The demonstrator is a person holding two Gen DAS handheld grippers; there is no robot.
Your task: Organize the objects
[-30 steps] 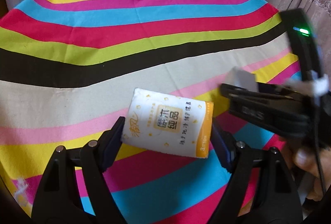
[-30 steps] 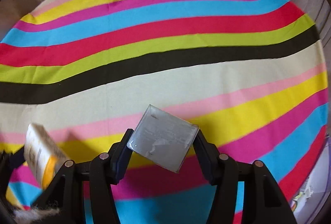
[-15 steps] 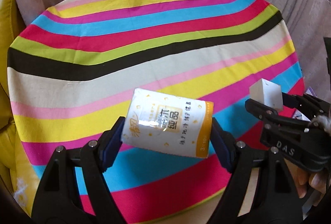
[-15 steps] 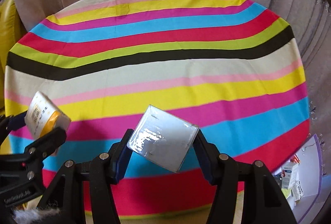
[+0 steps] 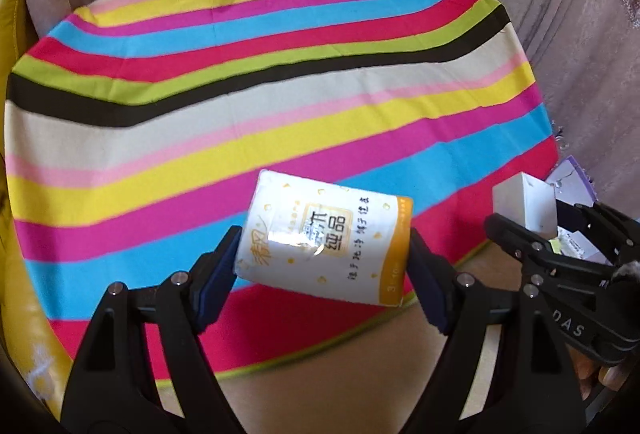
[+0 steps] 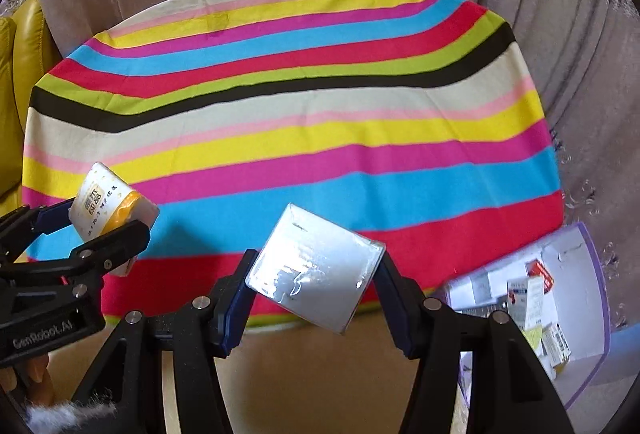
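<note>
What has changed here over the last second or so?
Both grippers have pulled back and up from the striped table: a second ago it filled the views, now its near edge, the floor and a purple-edged box of packets show. Nothing was let go: the left gripper still clamps the tissue pack, the right gripper the silver wrapped box, both tilted as before.

Left gripper (image 5: 322, 254) clamped on a tissue pack (image 5: 326, 242), right gripper (image 6: 314, 272) clamped on a box (image 6: 316, 270), both raised, side by side.
</note>
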